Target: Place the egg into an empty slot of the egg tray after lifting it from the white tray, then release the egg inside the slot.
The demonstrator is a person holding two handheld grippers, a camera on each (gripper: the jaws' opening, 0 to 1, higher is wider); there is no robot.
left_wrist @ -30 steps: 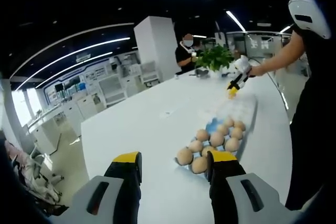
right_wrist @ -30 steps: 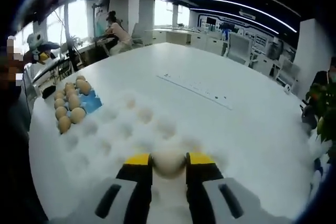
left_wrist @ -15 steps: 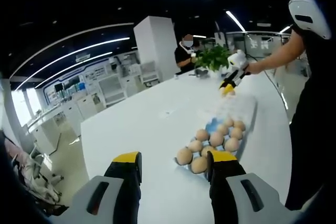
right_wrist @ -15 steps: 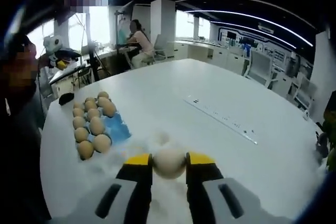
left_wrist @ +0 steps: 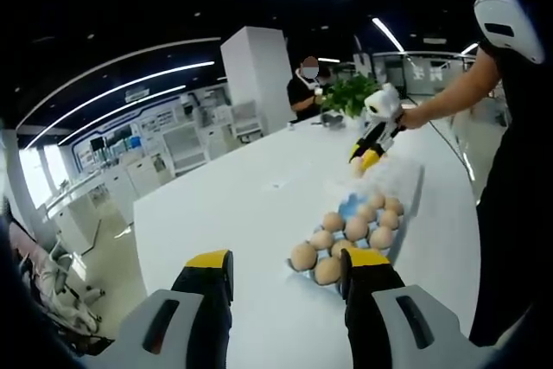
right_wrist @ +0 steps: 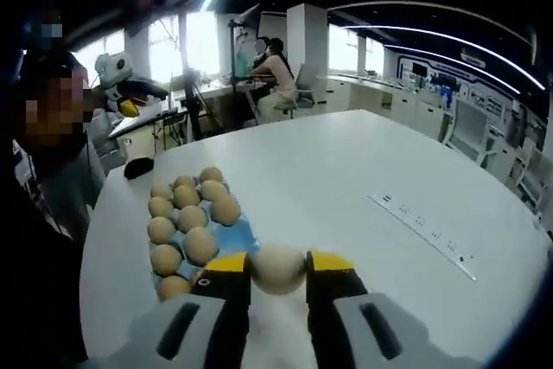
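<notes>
The right gripper (right_wrist: 277,267) had its two yellow-tipped jaws closed on a pale egg (right_wrist: 277,268), which sat pinched between the tips and clear of the white table (right_wrist: 346,170) below it. Just ahead of the left jaw and to its left lay the blue egg tray (right_wrist: 244,232), with brown eggs (right_wrist: 188,213) filling most of its slots in two rows running away from the gripper. A bare patch of blue showed at the near end of the tray, right beside the held egg. Farther out to the right of the jaws a long ruler-like strip (right_wrist: 423,232) lay flat on the table, well apart from the tray. Beyond the tray's far end a small dark object (right_wrist: 138,167) rested near the table edge; it was too small to identify.

The left gripper (left_wrist: 285,270) hovered above the same table (left_wrist: 233,205) with its jaws spread wide and nothing between them. The egg tray (left_wrist: 350,207) lay just past the tip of its right jaw, its brown eggs (left_wrist: 346,235) clustered at the near end. Beyond that sat the white tray (left_wrist: 402,174), pale and washed out, so its contents could not be made out. Above the white tray's near edge the right gripper (left_wrist: 365,159) showed at the end of the person's outstretched arm (left_wrist: 449,101), with what looked like the egg at its tips. A potted green plant (left_wrist: 350,92) stood farther back on the table.
</notes>
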